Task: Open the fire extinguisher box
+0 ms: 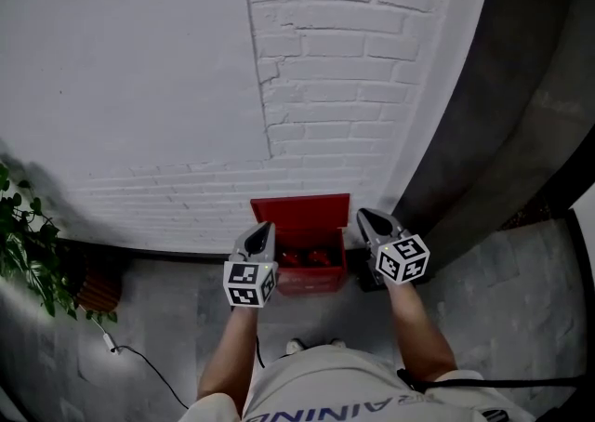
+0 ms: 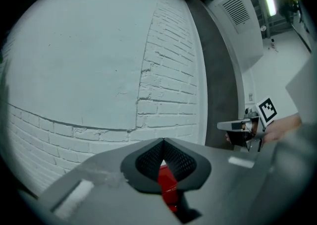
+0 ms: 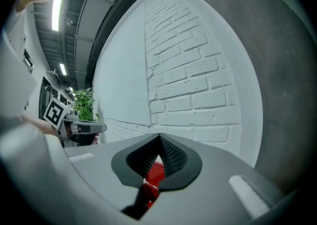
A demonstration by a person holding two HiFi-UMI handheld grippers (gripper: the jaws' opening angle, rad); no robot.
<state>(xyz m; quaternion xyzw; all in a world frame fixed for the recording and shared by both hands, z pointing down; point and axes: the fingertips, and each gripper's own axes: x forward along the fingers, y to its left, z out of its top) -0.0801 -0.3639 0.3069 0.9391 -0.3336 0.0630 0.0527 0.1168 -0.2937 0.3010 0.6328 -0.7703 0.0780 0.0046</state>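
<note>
Head view shows the red box (image 1: 311,278) standing on the floor (image 1: 167,318) at the foot of the white brick wall (image 1: 353,58), with its lid raised against the bricks. The left claw (image 1: 264,230) hangs just beside the left edge of the box, and the right claw (image 1: 368,218) just beside its right edge. Both claws have their jaws closed together and hold nothing. A green plant (image 1: 20,243) stands well apart at the left.
</note>
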